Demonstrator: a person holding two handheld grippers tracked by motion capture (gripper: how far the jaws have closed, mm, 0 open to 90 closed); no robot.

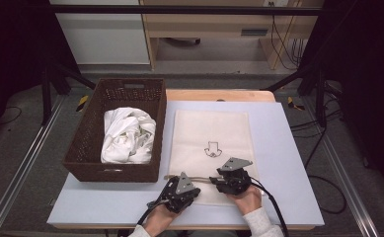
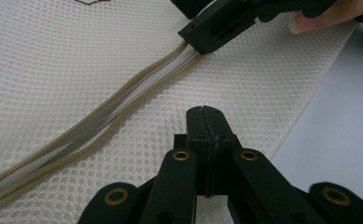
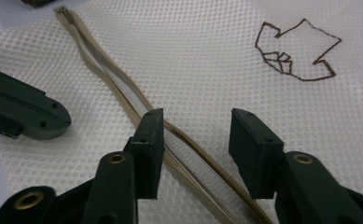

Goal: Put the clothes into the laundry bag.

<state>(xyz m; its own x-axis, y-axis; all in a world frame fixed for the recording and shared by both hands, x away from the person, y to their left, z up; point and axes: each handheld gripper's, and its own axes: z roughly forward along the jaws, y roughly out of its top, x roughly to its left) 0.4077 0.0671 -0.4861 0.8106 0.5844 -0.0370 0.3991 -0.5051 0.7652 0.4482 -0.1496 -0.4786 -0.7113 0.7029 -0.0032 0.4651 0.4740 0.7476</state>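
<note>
At the near edge of the flat cream honeycomb-mesh laundry bag, both grippers work its tan zipper.

Opening the bag looks to be the step in hand: the left gripper has its jaws fully together beside the zipper, nothing visible between them; the right gripper stands half open astride the parted zipper tapes, not yet pressing. Next it should pinch one tape and lift. Beside the bag, a brown woven basket holds crumpled white cloth on the pale blue tabletop.
</note>
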